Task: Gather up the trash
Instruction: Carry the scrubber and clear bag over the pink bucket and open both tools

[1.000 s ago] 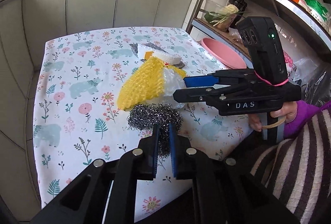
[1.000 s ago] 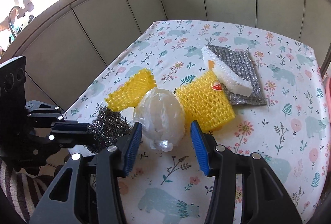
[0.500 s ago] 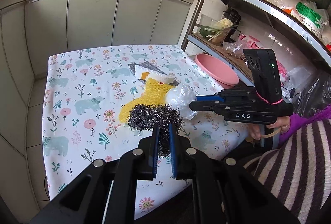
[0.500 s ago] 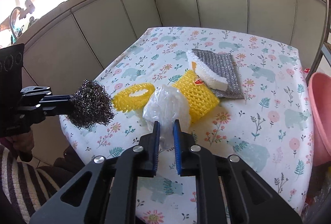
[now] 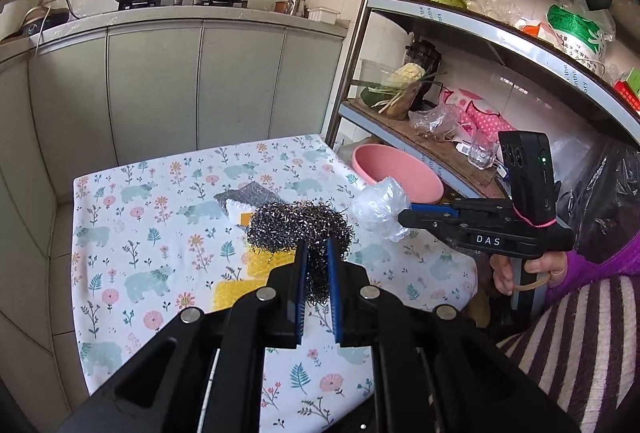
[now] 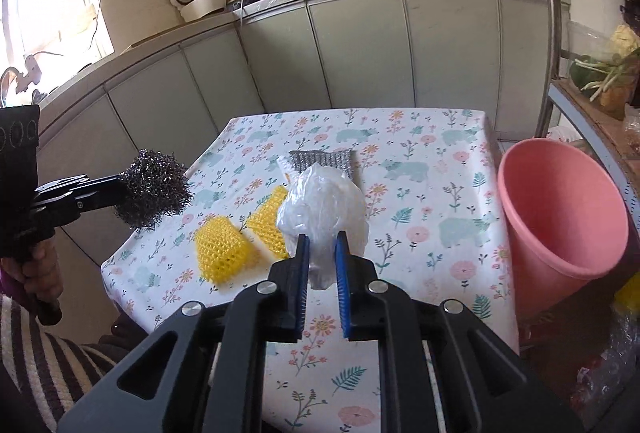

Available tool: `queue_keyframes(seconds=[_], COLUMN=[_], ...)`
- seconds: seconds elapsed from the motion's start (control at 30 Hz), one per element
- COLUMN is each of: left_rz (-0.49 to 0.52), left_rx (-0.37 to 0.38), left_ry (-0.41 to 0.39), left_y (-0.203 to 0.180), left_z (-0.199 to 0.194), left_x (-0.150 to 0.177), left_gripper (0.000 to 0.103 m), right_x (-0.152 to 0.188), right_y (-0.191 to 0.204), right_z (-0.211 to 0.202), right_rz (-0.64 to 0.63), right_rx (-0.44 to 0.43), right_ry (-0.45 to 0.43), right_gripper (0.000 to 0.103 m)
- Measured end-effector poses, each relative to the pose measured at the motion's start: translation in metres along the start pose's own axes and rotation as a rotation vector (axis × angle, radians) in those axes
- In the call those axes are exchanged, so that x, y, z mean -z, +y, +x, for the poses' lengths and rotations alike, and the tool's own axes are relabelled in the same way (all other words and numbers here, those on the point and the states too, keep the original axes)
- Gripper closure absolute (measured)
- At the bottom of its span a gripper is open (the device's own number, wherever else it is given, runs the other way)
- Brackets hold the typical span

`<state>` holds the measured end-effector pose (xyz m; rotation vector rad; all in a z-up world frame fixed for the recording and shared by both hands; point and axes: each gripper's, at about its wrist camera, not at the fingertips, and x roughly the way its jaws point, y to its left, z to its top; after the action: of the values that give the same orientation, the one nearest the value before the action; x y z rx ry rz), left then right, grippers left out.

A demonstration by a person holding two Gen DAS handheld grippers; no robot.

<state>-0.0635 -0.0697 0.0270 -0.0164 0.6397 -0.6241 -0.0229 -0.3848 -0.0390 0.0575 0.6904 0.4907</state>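
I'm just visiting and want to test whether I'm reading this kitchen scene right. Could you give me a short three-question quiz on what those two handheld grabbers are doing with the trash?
1. True or false: the left gripper is shut on the steel wool ball.
2. What does the right gripper hold? A) a yellow mesh sleeve B) a crumpled clear plastic bag C) a sponge
3. Fill in: the two yellow mesh sleeves lie on the ______ tablecloth.

Key
1. True; it is held above the table.
2. B, the crumpled clear plastic bag.
3. Floral.
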Motion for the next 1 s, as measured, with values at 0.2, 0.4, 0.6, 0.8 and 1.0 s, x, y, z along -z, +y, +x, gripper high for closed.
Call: queue_keyframes(seconds=[0.2,0.4,0.6,0.8,1.0], left_rz=[0.009,0.037,0.08,0.06,0.033], left_rx=[0.05,0.139,0.2,0.217,0.193], left_ry=[-0.052,-0.077,-0.101,-0.077,-0.019], left_y=[-0.015,-0.041,-0.074,-0.093,-0.105], left_z=[0.018,0.055,0.099,0.151,0.208], left_x=[-0.028,-0.059,-0.086,-0.104,-0.106], left_gripper=[0.094,0.094,0.094,0.094,0.094], right_x=[-0.001,-0.002,0.002,0.002,0.006], right_y=[-0.031,-0.074,-0.111,-0.14,-0.167], right_z=[-0.018,-0.038,-0.05,-0.049,-0.038], right_rz=[0.073,0.172,0.25,0.306,0.347], right_rx=[0.072,0.18,0.275,0.329,0.368], right_ry=[-0.06,-0.138,-0.178,-0.197,-0.19], right_gripper=[0.09,0.09,0.09,0.09,0.09])
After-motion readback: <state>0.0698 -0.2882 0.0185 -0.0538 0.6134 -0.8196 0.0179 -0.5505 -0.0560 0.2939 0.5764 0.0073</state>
